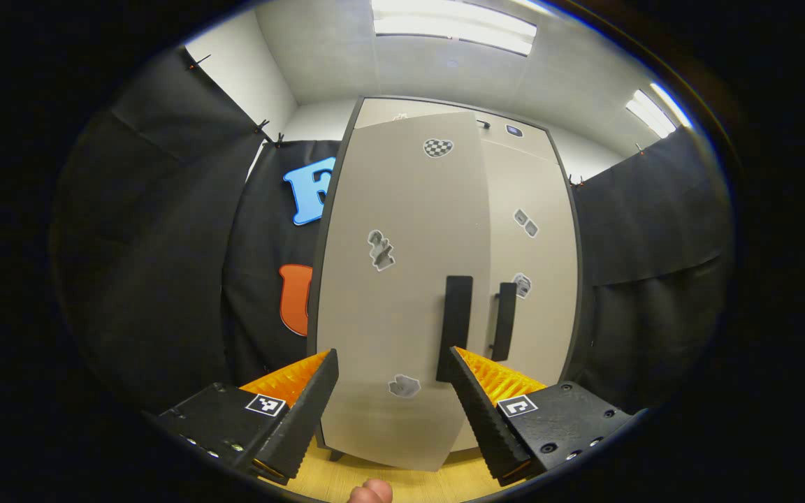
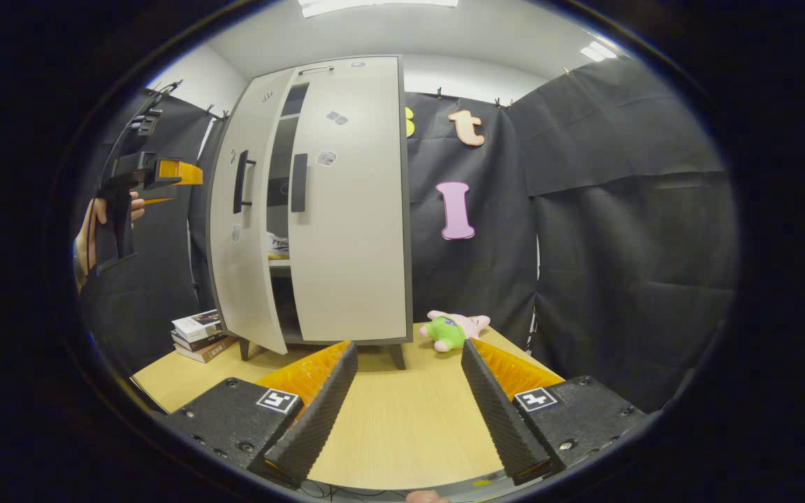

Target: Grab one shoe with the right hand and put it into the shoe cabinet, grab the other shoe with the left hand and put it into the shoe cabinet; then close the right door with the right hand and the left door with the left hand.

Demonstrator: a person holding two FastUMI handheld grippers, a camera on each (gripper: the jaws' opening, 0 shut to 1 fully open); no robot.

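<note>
Beige and dark-edged, the shoe cabinet (image 2: 318, 209) stands on the wooden table (image 2: 402, 419); its right door (image 2: 350, 209) sits nearly flush while the left door (image 2: 245, 223) hangs ajar, a dark gap between them showing shelves; whether shoes lie inside I cannot tell; in the left gripper view the left gripper (image 1: 392, 388) is spread wide and empty just before the left door's black handle (image 1: 455, 325); the right gripper (image 2: 408, 381) is likewise spread and empty, low over the table, well back from the cabinet; a stack of books (image 2: 198, 334) lies left of the cabinet, a plush toy (image 2: 453, 330) right of it
</note>
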